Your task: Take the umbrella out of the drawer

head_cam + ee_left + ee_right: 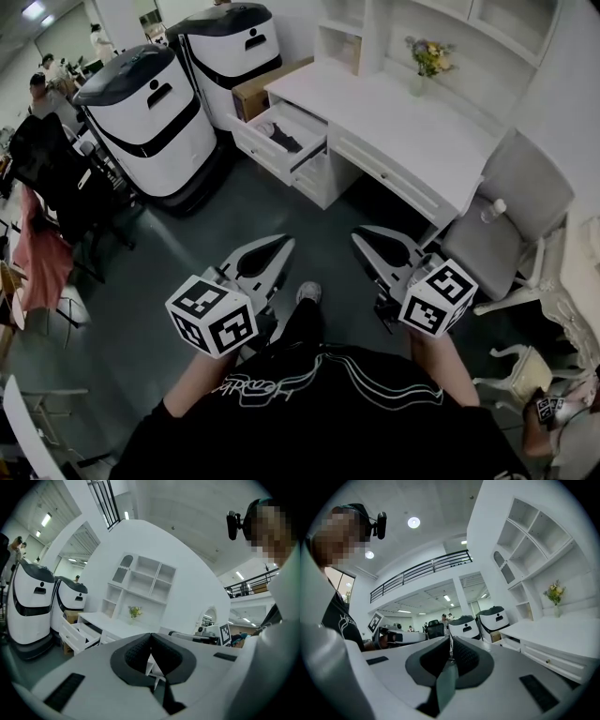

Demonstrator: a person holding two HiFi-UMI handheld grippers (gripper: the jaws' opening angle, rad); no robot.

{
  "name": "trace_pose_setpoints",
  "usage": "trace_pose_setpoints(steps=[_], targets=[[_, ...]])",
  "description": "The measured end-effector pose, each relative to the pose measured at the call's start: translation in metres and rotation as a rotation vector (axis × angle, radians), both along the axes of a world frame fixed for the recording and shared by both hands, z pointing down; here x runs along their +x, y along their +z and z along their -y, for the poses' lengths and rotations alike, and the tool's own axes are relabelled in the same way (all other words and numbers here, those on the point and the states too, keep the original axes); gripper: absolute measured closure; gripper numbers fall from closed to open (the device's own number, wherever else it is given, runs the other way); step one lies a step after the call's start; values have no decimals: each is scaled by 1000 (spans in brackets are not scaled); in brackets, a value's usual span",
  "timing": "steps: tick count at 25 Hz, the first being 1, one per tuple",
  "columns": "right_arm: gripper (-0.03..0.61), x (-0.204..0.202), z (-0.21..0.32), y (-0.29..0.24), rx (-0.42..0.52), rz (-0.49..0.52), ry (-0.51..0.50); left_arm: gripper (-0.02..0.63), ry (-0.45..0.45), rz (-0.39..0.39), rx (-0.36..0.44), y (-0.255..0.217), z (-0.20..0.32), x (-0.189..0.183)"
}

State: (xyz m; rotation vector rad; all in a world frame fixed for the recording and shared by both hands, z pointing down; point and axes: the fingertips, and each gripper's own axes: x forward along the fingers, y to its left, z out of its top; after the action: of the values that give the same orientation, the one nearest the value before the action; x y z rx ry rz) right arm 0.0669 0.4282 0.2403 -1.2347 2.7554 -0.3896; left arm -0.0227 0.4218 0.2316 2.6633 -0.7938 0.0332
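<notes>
The white desk (403, 127) stands ahead of me, with its left drawer (272, 145) pulled open. A dark object (288, 141) lies inside it, apparently the umbrella. The drawer (77, 634) also shows open in the left gripper view, far off. My left gripper (281, 242) is held at waist height well short of the desk; its jaws (151, 635) meet at the tips with nothing between them. My right gripper (361, 236) hangs beside it, equally far from the drawer, and is shut and empty (450, 638).
Two large white-and-black machines (150, 117) (230, 56) stand left of the drawer, with a cardboard box (262, 89) behind. A grey chair (511, 225) with a bottle (489, 211) sits at the desk's right. A flower vase (427, 61) is on the desk. Office chairs and people are far left.
</notes>
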Motion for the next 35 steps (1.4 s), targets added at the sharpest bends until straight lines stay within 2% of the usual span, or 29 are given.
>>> trace_pose_setpoints(steps=[4, 8, 12, 17, 24, 35], targets=[[526, -4, 40, 5, 11, -25, -8, 595, -3, -1, -3, 3, 42, -1], [526, 1, 101, 16, -13, -27, -3, 595, 0, 3, -24, 14, 103, 2], [526, 10, 189, 27, -39, -17, 14, 595, -5, 8, -52, 27, 191, 6], [525, 15, 306, 42, -125, -26, 13, 595, -7, 3, -124, 36, 310, 14], [525, -1, 460, 56, -164, -70, -21, 595, -46, 25, -150, 57, 468, 2], [525, -11, 584, 109, -276, -121, -91, 595, -145, 50, -243, 105, 591, -18]])
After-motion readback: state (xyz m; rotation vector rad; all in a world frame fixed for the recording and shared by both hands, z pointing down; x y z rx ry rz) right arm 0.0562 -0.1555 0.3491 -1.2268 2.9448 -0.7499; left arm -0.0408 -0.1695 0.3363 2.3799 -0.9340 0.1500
